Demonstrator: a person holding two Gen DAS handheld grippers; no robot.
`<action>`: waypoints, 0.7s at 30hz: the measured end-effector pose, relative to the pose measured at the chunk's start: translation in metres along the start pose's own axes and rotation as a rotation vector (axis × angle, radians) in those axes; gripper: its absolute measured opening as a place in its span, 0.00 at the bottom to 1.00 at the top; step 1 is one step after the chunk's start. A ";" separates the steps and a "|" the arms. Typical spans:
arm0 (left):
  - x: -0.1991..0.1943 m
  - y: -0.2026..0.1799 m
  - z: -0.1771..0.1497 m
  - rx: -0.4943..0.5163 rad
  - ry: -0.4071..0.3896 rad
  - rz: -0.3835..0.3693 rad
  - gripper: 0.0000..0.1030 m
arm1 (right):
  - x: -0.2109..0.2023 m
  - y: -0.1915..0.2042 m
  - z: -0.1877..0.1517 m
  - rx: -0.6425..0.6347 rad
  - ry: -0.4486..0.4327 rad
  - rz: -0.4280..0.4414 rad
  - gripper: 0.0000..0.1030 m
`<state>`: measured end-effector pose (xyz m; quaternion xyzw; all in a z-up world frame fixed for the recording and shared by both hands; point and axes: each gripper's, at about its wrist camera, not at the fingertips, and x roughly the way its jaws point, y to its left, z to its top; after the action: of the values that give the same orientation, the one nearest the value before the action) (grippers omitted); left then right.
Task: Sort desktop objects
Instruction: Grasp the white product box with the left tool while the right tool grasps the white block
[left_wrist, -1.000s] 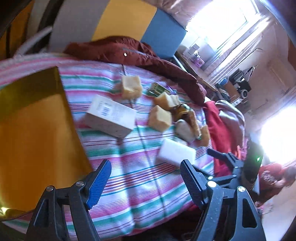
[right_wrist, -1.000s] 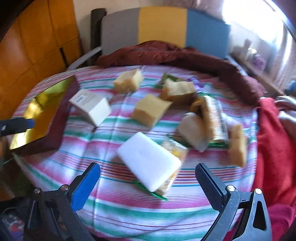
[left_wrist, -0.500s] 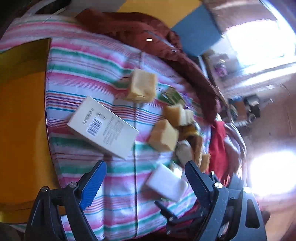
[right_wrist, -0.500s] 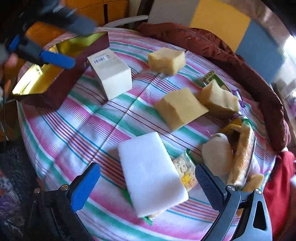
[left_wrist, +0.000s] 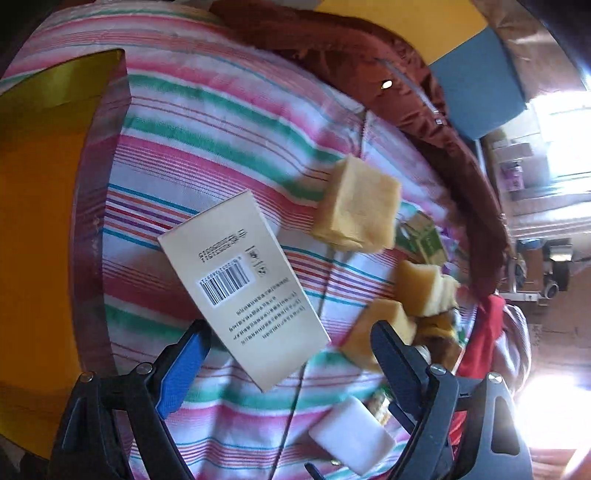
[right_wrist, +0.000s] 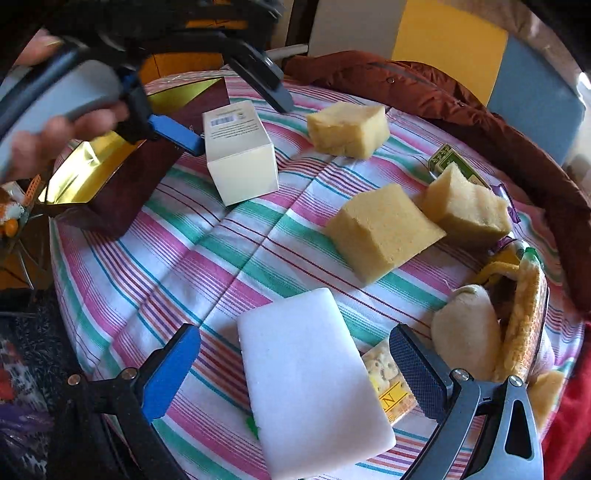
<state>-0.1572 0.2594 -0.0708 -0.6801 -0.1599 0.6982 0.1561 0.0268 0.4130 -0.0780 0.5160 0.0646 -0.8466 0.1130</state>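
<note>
A: Over the striped surface, both tools point steeply down. The left gripper hangs above the cream carton, the one with the barcode; its jaws are opening, nearly as wide as they go, and the carton's near end shows between them, but the pads are not on it.

B: And the other one?

A: The right gripper has its jaws spread wide too, one either side of the white block, nothing pressed yet. That block lies partly on a snack packet.

B: So where do things go?

A: My guess is the gold-lined box at the edge of the surface, just beside the carton. I can't tell what is inside it.

B: What could go wrong?

A: Several things, I'd say. The carton lies slanted across the left jaws, so closing on it as it lies may catch a corner and twist it loose. The white block looks smooth and is tilted on the packet; a pinch near its end could let it slide, or drag the packet along. Also the yellow sponge cubes are near, and the right jaw sits close to the pile of soft things, so a careless descent could knock them.

B: Anything else?

A: Both tools are close together; they could clash over the box.
</note>
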 end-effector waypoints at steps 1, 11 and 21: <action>0.003 -0.001 0.001 0.006 -0.006 0.020 0.87 | -0.001 0.000 0.000 -0.001 -0.004 0.000 1.00; 0.021 0.004 0.007 0.087 -0.011 0.118 0.72 | -0.003 -0.006 -0.002 0.017 -0.021 0.017 0.98; 0.005 -0.018 -0.016 0.355 -0.084 0.127 0.50 | 0.005 -0.013 -0.004 0.030 0.016 0.026 0.83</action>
<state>-0.1416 0.2779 -0.0681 -0.6210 0.0028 0.7515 0.2225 0.0245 0.4256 -0.0847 0.5250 0.0461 -0.8419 0.1158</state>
